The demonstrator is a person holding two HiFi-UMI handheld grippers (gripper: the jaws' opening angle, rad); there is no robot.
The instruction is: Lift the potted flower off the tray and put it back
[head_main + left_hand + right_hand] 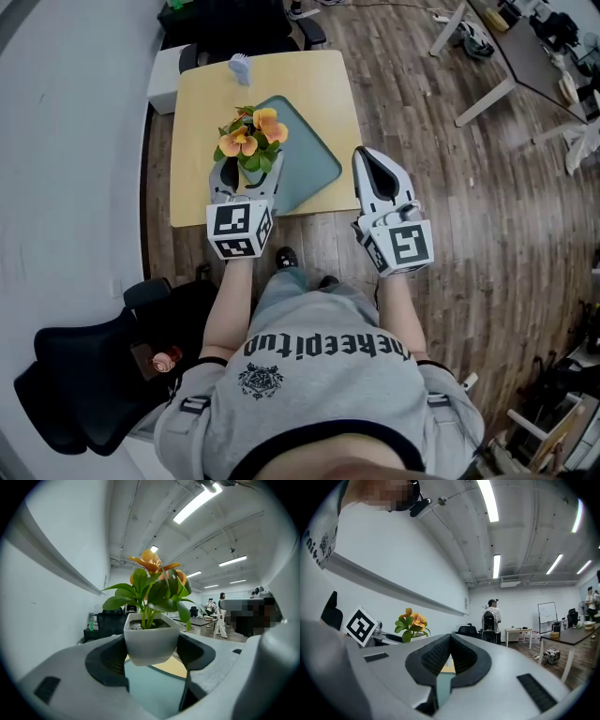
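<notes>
Clamping the potted flower (151, 637) over the tray (319, 164), left hand-held gripper (153, 654); right hand-held gripper (449, 643), jaws together.

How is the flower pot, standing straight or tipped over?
Upright. In the left gripper view the white pot sits level, clamped between the left gripper's jaws, with its stems rising straight up.

pale object (240, 67) stands on a yellow table (201, 105).

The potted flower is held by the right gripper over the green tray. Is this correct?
Not quite. The left gripper, not the right, holds the potted flower over the green tray, as the left gripper view shows. The right gripper is shut and empty.
</notes>
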